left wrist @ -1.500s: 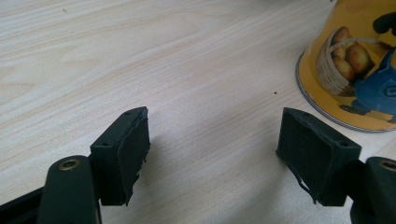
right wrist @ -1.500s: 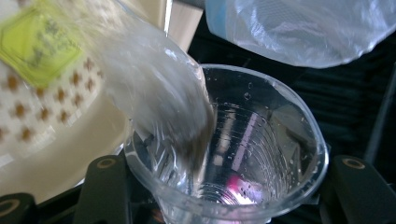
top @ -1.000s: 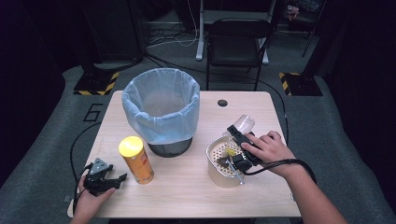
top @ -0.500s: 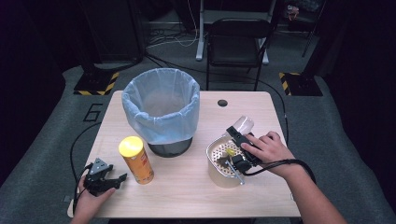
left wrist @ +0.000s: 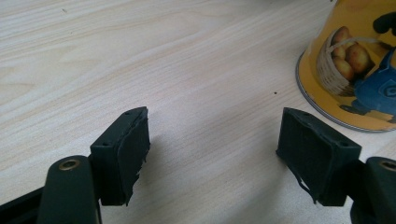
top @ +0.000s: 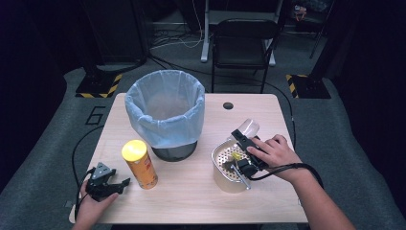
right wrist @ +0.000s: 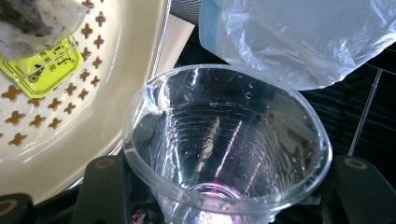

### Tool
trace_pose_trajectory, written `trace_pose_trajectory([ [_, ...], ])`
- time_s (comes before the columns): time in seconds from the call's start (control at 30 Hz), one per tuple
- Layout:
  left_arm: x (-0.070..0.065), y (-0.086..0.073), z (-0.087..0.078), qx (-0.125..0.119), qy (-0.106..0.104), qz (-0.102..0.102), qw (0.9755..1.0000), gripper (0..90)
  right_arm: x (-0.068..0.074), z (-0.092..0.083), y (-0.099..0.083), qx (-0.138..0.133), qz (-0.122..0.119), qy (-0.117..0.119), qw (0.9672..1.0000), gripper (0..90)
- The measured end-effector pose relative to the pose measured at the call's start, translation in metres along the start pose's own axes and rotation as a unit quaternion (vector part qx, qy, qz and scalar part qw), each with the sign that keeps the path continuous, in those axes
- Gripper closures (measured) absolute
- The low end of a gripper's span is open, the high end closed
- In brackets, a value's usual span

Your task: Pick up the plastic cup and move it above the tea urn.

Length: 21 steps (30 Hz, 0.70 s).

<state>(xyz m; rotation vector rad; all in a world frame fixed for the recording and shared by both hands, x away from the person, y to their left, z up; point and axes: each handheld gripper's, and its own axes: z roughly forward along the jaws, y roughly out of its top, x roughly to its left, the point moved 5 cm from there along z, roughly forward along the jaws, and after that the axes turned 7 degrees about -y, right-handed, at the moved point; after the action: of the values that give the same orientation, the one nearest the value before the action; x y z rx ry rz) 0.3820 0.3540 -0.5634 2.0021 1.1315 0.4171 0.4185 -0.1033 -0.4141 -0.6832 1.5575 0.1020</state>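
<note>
My right gripper [top: 242, 134] is shut on a clear plastic cup [top: 249, 127], holding it tilted above the far edge of a beige perforated strainer bowl [top: 225, 179]. The right gripper view shows the cup [right wrist: 224, 140] empty, mouth toward the camera, squeezed between the jaws of the right gripper [right wrist: 215, 191]. In the bowl [right wrist: 121, 84] lies a used tea bag [right wrist: 32, 18] with a yellow tag [right wrist: 42, 65]. My left gripper [top: 119, 185] rests on the table near the front left corner. Its jaws stand apart over bare wood with nothing between them, as the left gripper [left wrist: 212, 149] shows in its own view.
A yellow chips can [top: 139, 163] stands upright just right of the left gripper, and its base [left wrist: 355, 60] is close to that gripper's right jaw. A bin with a pale blue liner [top: 165, 112] stands at the table's back middle. A black chair [top: 244, 43] is behind the table.
</note>
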Motion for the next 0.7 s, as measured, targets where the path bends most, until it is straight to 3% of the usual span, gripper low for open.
trace_pose_trajectory([
  [0.27, 0.0, 0.0, 0.0, 0.0, 0.0, 0.0, 1.0, 25.0, -0.002, -0.001, 0.0, -0.004, 0.017, -0.005, 0.9998, 38.8],
  [0.33, 0.0, 0.0, 0.0, 0.0, 0.0, 0.0, 1.0, 25.0, -0.004, -0.001, 0.0, -0.005, 0.05, -0.01, 0.9987, 38.7],
  [0.4, 0.0, 0.0, 0.0, 0.0, 0.0, 0.0, 1.0, 25.0, -0.007, -0.001, -0.001, -0.009, 0.102, -0.015, 0.9947, 38.7],
  [0.43, 0.0, 0.0, 0.0, 0.0, 0.0, 0.0, 1.0, 25.1, -0.013, -0.002, -0.004, -0.015, 0.176, -0.022, 0.984, 38.6],
  [0.47, 0.0, 0.0, 0.0, 0.0, 0.0, 0.001, 1.0, 25.1, -0.013, -0.002, -0.004, -0.015, 0.176, -0.022, 0.984, 38.6],
  [0.5, 0.0, 0.0, 0.0, 0.0, 0.0, 0.0, 1.0, 25.0, -0.017, -0.003, -0.006, -0.017, 0.213, -0.029, 0.9765, 38.6],
  [0.53, 0.0, 0.0, 0.0, 0.0, 0.0, 0.0, 1.0, 25.0, -0.022, -0.004, -0.009, -0.024, 0.266, -0.036, 0.963, 38.5],
  [0.57, 0.0, 0.0, 0.0, 0.0, 0.0, 0.001, 1.0, 25.0, -0.026, -0.004, -0.011, -0.032, 0.294, -0.04, 0.9544, 38.5],
  [0.6, 0.0, 0.0, 0.0, 0.0, 0.0, 0.001, 1.0, 25.1, -0.032, -0.006, -0.014, -0.043, 0.343, -0.05, 0.9371, 38.4],
  [0.63, 0.0, 0.0, 0.0, 0.0, 0.0, 0.001, 1.0, 25.0, -0.034, -0.006, -0.016, -0.048, 0.374, -0.053, 0.9246, 38.3],
  [0.67, 0.0, 0.0, 0.0, 0.0, 0.0, 0.001, 1.0, 25.1, -0.037, -0.007, -0.018, -0.055, 0.412, -0.057, 0.9079, 38.3],
  [0.7, 0.0, 0.0, 0.0, 0.0, 0.0, 0.001, 1.0, 25.1, -0.04, -0.008, -0.021, -0.063, 0.462, -0.059, 0.8824, 38.3],
])
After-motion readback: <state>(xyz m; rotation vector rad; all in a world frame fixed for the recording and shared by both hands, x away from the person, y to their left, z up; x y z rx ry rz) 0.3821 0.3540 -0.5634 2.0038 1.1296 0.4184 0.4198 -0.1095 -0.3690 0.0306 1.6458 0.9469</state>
